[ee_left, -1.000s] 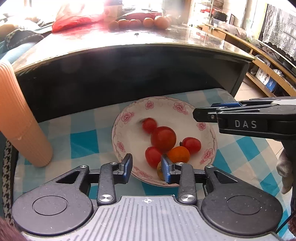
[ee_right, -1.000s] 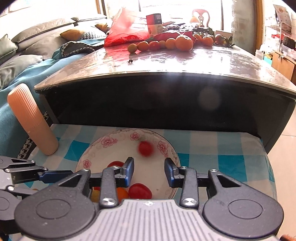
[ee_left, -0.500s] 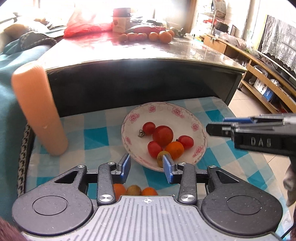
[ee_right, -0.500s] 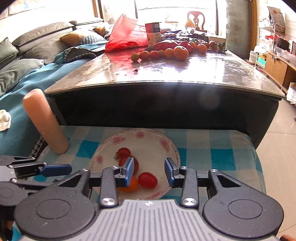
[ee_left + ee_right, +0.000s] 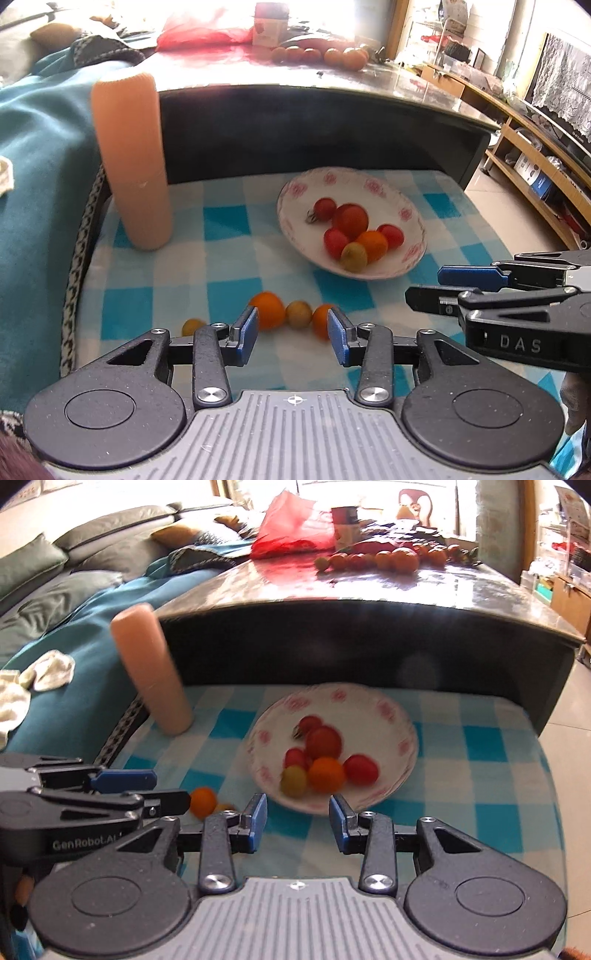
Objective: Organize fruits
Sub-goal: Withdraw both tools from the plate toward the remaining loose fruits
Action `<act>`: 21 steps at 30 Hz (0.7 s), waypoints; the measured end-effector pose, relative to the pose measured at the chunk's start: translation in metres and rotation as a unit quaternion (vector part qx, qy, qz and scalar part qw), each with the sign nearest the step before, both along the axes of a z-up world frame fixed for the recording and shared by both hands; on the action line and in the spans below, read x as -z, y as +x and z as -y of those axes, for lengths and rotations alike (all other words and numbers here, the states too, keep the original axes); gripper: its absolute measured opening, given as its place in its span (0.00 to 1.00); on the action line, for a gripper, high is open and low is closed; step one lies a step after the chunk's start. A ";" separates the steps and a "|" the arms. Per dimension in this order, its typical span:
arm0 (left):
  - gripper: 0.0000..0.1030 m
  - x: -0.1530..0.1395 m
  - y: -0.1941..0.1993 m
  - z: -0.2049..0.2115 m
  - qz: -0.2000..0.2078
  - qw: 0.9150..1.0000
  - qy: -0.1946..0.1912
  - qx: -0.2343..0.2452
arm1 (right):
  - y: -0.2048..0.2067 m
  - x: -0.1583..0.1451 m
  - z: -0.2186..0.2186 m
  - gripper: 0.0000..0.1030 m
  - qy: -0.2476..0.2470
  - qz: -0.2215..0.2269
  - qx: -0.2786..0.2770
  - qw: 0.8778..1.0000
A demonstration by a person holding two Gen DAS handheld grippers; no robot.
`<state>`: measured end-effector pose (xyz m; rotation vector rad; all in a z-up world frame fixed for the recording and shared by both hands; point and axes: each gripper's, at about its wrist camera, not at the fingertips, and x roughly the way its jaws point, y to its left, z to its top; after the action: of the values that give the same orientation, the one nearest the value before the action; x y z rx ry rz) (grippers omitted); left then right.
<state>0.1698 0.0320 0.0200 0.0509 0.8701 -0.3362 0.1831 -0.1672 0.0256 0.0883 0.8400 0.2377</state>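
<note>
A floral white plate point(image 5: 406, 221) point(image 5: 391, 716) on the blue checked cloth holds several red, orange and yellow-green tomatoes point(image 5: 350, 219) point(image 5: 323, 741). Several loose small fruits lie on the cloth in front of it: an orange one point(image 5: 270, 306) point(image 5: 202, 801), a greenish one point(image 5: 298, 313), another orange one point(image 5: 320, 317) and a small yellow one point(image 5: 192, 325). My left gripper point(image 5: 291, 334) point(image 5: 162, 794) is open and empty just short of that row. My right gripper point(image 5: 297, 821) point(image 5: 428, 286) is open and empty in front of the plate.
A tall peach ribbed cylinder point(image 5: 129, 158) point(image 5: 151, 672) stands at the cloth's left back. A dark table point(image 5: 369, 590) overhangs behind the plate, with more fruit point(image 5: 391, 559) and a red bag point(image 5: 291, 528) on top. A teal sofa point(image 5: 74, 635) lies left.
Both grippers have drawn back and up from the plate; the left one has also swung left, so the loose fruits on the cloth now show. Both stayed open.
</note>
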 end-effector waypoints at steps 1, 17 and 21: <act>0.49 0.001 -0.002 -0.003 -0.002 1.000 0.001 0.000 | -0.002 0.001 -0.003 0.50 -0.001 -0.001 -0.006 1.000; 0.56 0.019 -0.009 -0.023 -0.004 0.998 0.057 0.032 | -0.012 0.031 -0.040 0.56 -0.046 -0.019 -0.085 0.995; 0.57 0.033 0.006 -0.031 -0.015 0.997 0.065 0.029 | -0.009 0.035 -0.041 0.56 -0.054 -0.014 -0.101 0.993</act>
<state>0.1756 0.0625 -0.0125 0.1928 0.9199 -0.3342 0.1739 -0.1258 -0.0094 -0.0952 0.8882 0.3815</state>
